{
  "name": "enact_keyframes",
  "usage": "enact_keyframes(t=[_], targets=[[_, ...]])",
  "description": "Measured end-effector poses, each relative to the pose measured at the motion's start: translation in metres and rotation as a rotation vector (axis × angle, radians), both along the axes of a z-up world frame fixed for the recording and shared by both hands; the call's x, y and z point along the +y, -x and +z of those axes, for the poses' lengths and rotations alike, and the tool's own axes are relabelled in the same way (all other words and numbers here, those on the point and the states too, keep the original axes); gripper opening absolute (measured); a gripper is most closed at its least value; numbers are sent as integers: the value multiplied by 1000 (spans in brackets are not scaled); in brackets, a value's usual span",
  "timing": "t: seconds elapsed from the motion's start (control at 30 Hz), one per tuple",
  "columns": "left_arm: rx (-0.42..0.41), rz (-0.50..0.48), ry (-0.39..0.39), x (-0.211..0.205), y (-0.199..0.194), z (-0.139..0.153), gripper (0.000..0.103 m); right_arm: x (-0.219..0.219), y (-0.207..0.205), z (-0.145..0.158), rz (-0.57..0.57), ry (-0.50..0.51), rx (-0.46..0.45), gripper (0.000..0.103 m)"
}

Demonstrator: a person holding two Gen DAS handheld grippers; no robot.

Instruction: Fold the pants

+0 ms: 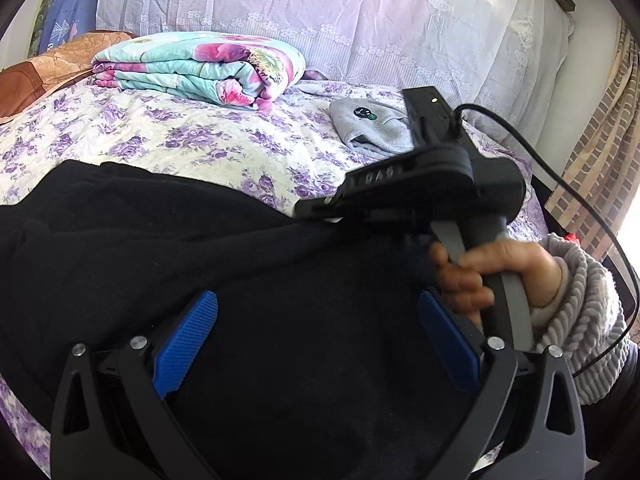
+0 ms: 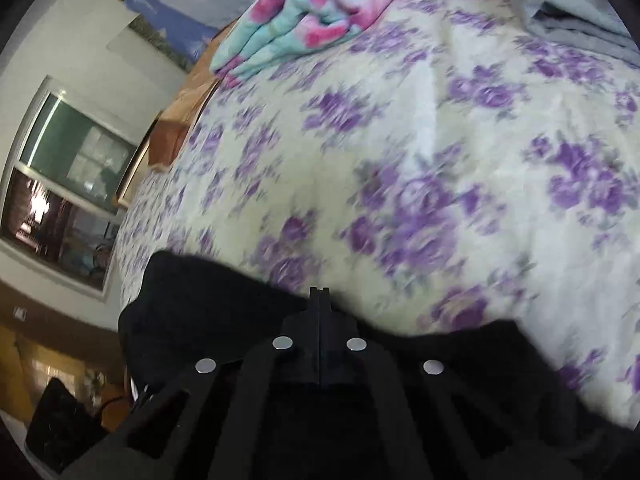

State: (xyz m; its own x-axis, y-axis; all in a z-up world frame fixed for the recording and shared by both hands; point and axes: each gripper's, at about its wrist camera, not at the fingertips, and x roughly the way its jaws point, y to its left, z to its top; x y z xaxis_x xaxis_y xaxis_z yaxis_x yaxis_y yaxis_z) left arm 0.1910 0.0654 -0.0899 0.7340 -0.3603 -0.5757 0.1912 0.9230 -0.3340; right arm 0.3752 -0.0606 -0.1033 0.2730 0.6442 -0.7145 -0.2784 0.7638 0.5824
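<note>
Black pants (image 1: 192, 248) lie spread on the purple-flowered bedsheet (image 1: 188, 136). My left gripper (image 1: 316, 320) is open just above the pants, its blue pads (image 1: 186, 340) wide apart with black cloth between them. My right gripper (image 1: 316, 210) shows in the left wrist view, held in a hand at the pants' far right edge, jaws closed. In the right wrist view my right gripper (image 2: 319, 300) is shut, with the black pants (image 2: 192, 300) beneath and around its fingers; the view is blurred, and I cannot tell whether cloth is pinched.
A folded floral quilt (image 1: 200, 68) lies at the back of the bed. A grey garment (image 1: 372, 126) lies at the back right. A lace-covered headboard (image 1: 320, 20) stands behind. A window (image 2: 68, 184) and wall are to the left in the right wrist view.
</note>
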Motion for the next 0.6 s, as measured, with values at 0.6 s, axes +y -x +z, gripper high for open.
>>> enact_keyframes(t=[0.6], targets=[[3, 3, 1, 0, 1, -1, 98, -49, 57, 64, -80, 33, -271, 24]])
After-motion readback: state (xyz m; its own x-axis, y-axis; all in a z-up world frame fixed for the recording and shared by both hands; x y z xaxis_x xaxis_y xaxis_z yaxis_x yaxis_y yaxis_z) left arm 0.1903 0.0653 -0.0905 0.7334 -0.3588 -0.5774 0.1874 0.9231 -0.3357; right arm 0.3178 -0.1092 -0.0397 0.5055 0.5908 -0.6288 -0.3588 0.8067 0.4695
